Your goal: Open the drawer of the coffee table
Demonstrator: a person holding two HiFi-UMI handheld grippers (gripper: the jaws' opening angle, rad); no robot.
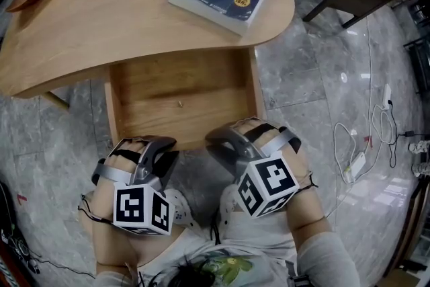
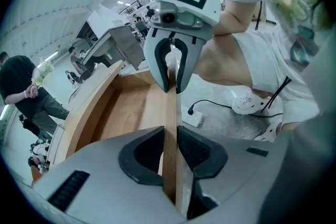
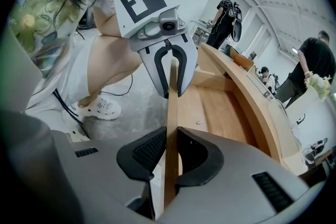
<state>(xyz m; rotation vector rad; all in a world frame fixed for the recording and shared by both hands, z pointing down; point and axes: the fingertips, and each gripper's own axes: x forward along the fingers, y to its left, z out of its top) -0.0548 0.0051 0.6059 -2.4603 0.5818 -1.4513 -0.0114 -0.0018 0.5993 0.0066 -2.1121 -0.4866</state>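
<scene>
While both of my grippers bite on the front board (image 2: 170, 108) of the drawer (image 1: 148, 94), I judge the job to be nearly done. My left gripper (image 2: 169, 150) has its pads pressed on either face of that board. My right gripper (image 3: 169, 153), just beside it along the same edge, is clenched on it the same way. Each gripper view shows the thin wooden edge running straight out between the jaws toward the other gripper. Beyond my jaws the drawer stands well out from under the coffee table (image 1: 134, 30), its wooden floor laid bare with only a small speck (image 1: 179, 103) on it, too small to tell what. Its far end sits under the tabletop, so a little travel may remain. What is left, as I read it, is perhaps a last short pull toward me, then letting go with both grippers.
</scene>
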